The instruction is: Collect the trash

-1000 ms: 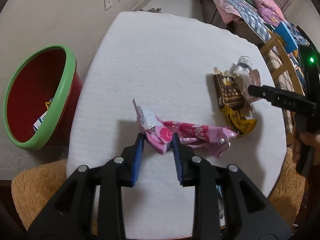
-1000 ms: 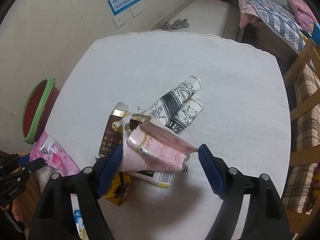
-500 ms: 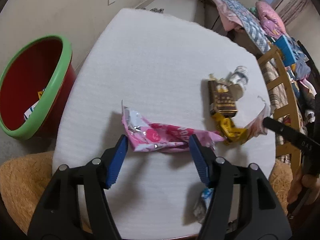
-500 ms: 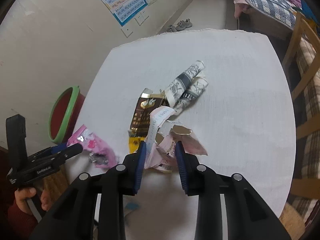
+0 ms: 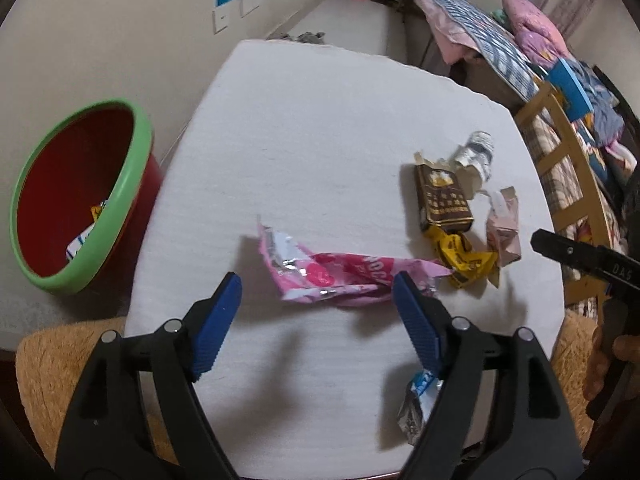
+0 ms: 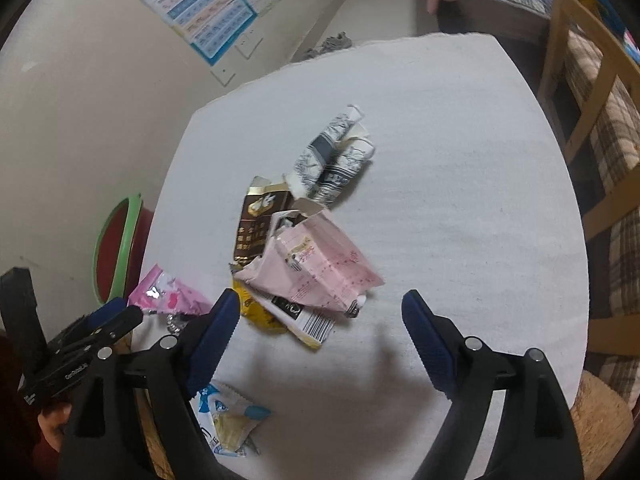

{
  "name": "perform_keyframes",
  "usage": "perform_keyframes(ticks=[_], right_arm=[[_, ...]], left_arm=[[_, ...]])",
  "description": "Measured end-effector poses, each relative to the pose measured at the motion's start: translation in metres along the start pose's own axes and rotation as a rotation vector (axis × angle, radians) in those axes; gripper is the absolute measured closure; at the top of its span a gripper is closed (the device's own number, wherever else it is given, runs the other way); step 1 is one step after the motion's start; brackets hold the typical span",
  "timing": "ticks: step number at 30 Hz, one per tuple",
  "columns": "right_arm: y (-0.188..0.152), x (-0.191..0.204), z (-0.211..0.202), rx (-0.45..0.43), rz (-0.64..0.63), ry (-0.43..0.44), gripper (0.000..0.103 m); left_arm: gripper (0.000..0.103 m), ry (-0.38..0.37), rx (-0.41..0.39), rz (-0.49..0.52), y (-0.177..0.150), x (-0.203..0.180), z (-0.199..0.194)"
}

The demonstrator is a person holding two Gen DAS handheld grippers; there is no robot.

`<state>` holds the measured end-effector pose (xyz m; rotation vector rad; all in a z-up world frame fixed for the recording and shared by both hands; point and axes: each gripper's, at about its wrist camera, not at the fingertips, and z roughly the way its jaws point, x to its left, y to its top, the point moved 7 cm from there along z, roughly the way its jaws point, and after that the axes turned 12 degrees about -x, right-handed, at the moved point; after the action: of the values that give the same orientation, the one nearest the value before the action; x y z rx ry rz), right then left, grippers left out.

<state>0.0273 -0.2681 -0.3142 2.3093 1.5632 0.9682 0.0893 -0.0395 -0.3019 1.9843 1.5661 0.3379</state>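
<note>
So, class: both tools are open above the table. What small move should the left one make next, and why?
Probably lower the left tool and close it on the pink wrapper. Its fingers are spread wide with the wrapper lying loose on the table just ahead of them, nothing is held, and the red bin waits beside the table on that side.

Home bedroom — bed [image 5: 476, 36] with quilts, wall chart [image 6: 212, 4], wooden chair [image 6: 580, 92].

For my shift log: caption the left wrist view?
Open left gripper above a crumpled pink wrapper on the white table, red bin alongside.
</note>
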Motion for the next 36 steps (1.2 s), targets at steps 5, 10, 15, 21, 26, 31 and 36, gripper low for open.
perform_keyframes(ticks=[5, 10, 15, 21, 26, 31, 36], right_arm=[[0.010, 0.000, 0.015, -0.001, 0.009, -0.004, 0.022], [0.005, 0.010, 0.038, 0.066, -0.042, 0.014, 0.019], [-0.006, 0.016, 0.044, 0.074, -0.075, 0.017, 0.036], [-0.011, 0.013, 0.033, 0.060, -0.087, 0.026, 0.038], [-0.016, 0.015, 0.028, 0.056, -0.087, 0.034, 0.039], [-0.016, 0.022, 0.019, 0.022, -0.080, 0.037, 0.040], [-0.014, 0.027, 0.008, -0.007, -0.068, 0.053, 0.040]], left_arm=[[0.028, -0.034, 0.036, -0.082, -0.006, 0.002, 0.000], [0.025, -0.091, 0.054, -0.089, -0.010, -0.021, 0.000], [0.025, -0.092, 0.087, -0.164, -0.009, -0.030, 0.017], [0.023, -0.038, 0.104, -0.214, -0.004, -0.030, 0.040], [0.027, -0.047, 0.132, -0.191, -0.010, -0.041, 0.048], [0.099, -0.068, 0.143, -0.217, -0.018, -0.032, 0.043], [0.103, -0.047, 0.064, -0.154, -0.009, -0.022, 0.019]])
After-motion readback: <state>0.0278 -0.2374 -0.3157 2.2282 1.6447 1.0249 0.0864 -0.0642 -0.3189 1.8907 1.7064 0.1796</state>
